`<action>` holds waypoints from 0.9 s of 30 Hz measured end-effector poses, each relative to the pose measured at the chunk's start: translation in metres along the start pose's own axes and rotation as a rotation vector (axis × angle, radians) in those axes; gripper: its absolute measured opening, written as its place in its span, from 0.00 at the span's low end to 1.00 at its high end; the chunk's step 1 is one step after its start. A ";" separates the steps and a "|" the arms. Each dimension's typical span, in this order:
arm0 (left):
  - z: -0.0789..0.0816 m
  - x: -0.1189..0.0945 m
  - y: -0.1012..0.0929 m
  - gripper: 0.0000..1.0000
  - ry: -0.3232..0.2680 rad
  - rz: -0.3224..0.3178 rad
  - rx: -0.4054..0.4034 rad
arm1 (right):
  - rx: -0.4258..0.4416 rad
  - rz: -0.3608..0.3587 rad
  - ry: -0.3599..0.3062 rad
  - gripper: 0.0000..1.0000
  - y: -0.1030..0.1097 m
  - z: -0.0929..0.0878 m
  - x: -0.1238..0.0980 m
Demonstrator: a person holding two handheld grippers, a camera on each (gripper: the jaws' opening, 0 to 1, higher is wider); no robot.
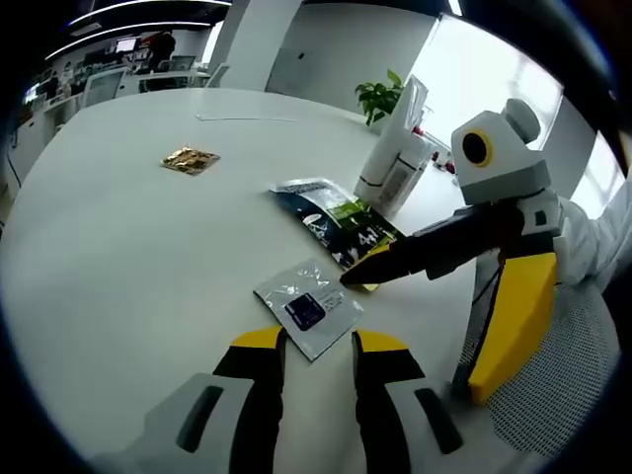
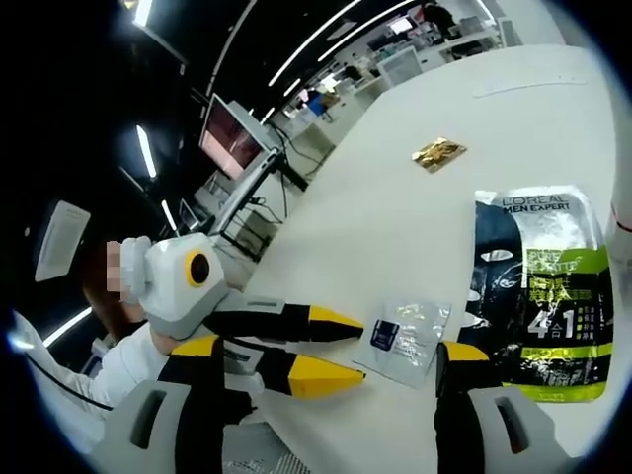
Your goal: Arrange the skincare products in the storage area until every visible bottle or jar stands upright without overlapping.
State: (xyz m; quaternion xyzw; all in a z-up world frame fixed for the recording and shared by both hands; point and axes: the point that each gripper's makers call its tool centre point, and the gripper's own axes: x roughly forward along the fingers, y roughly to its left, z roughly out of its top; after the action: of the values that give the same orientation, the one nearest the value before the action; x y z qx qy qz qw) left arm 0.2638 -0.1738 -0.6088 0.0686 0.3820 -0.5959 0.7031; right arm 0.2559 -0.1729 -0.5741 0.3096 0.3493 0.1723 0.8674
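A small clear sachet with a dark label lies flat on the white table. My left gripper is open, and the sachet's near corner lies in the gap between its yellow tips. Just beyond, a dark L'Oreal Men Expert pack also lies flat. A white tube stands upright behind it. My right gripper is open wide, and one tip sits at the edge of the dark pack, beside the sachet.
A gold foil sachet lies alone further out on the table. A potted plant stands past the far edge. A person's white sleeve and a mesh chair are at the near edge. Office desks stand beyond.
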 end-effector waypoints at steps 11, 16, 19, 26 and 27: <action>0.000 0.001 -0.003 0.21 0.003 -0.006 0.001 | 0.039 0.011 -0.078 0.88 0.000 0.020 -0.014; 0.001 0.002 -0.003 0.21 0.004 -0.011 0.005 | 0.040 0.008 -0.097 0.88 -0.001 0.024 -0.020; 0.001 0.002 -0.005 0.23 0.006 -0.018 0.015 | 0.019 -0.014 -0.104 0.91 -0.004 0.026 -0.025; 0.005 0.001 -0.003 0.27 -0.001 -0.012 0.019 | -0.092 -0.056 -0.113 0.94 -0.004 0.033 -0.037; 0.006 0.001 -0.003 0.27 -0.003 -0.012 0.021 | -0.094 -0.054 -0.119 0.94 -0.003 0.033 -0.040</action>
State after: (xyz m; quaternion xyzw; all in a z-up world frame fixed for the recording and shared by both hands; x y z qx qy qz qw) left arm 0.2634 -0.1787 -0.6044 0.0727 0.3751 -0.6043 0.6992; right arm 0.2517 -0.2097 -0.5376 0.2688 0.2968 0.1462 0.9046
